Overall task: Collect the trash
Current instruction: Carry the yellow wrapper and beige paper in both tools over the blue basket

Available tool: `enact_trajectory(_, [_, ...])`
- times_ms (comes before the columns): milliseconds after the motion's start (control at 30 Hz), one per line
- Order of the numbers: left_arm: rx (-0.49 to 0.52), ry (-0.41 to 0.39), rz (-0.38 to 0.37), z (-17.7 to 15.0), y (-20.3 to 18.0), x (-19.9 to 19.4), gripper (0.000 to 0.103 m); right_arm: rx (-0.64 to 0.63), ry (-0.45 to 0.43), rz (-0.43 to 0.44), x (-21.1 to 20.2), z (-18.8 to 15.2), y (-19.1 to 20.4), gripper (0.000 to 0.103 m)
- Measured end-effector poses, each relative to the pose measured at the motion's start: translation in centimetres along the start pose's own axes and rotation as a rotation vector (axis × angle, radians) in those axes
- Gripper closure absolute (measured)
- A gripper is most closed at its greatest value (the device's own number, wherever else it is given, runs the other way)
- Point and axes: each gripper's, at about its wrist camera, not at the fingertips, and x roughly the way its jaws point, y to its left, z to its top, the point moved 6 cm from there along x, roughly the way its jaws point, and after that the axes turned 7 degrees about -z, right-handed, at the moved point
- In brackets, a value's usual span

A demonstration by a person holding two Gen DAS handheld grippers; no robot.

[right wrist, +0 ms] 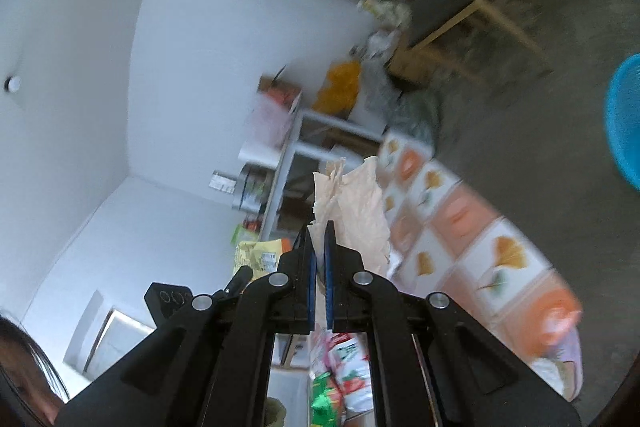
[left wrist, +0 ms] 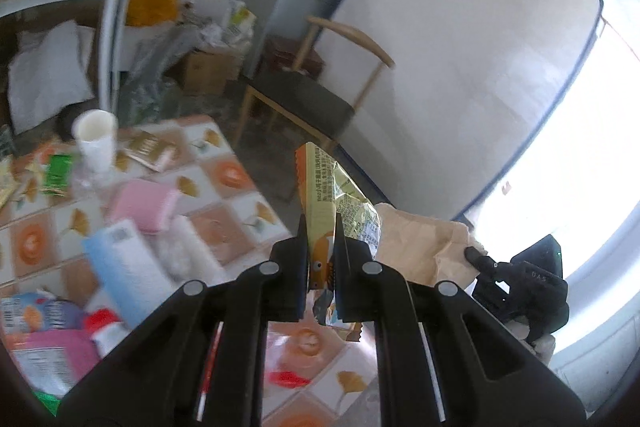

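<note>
Your left gripper [left wrist: 321, 227], at the bottom centre of the left wrist view, is clamped on a yellow and orange snack wrapper [left wrist: 332, 195] that sticks up above the fingertips. Just right of it you see a brown paper bag [left wrist: 416, 239], with your right gripper [left wrist: 474, 254] pinching its far edge at the lower right. In the right wrist view that gripper [right wrist: 319, 225] is closed narrow on the bag's [right wrist: 360, 203] torn rim at the centre of the frame. The table with the flowered cloth [left wrist: 224, 183] lies at lower left, strewn with a white cup [left wrist: 96, 139], a pink sponge [left wrist: 144, 203] and packets, all blurred.
</note>
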Motion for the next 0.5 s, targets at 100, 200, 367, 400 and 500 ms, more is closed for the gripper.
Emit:
enact_trajectory(100, [0.001, 0.066, -0.024, -1.0, -2.1, 4.1, 0.094, 0.036, -0.047, -0.039, -2.9, 1.2, -2.5, 0.099])
enact_trajectory(200, [0.018, 0.130, -0.042, -2.2, -4.4, 8.2, 0.094, 0.080, -0.106, -0.104, -6.1, 2.8, -6.0, 0.099])
enact_trajectory(367, [0.080, 0.293, -0.069, -5.4, -9.3, 17.6, 0.094, 0.157, -0.172, -0.201, -9.4, 4.9, -11.2, 0.099])
enact_trajectory(400, [0.088, 0.314, -0.070, -5.8, -9.8, 18.7, 0.094, 0.169, -0.186, -0.226, -10.0, 5.4, -12.4, 0.099])
enact_trajectory(500, [0.118, 0.409, -0.068, -8.3, -12.0, 24.4, 0.093, 0.198, -0.205, -0.270, -11.0, 6.5, -15.1, 0.099])
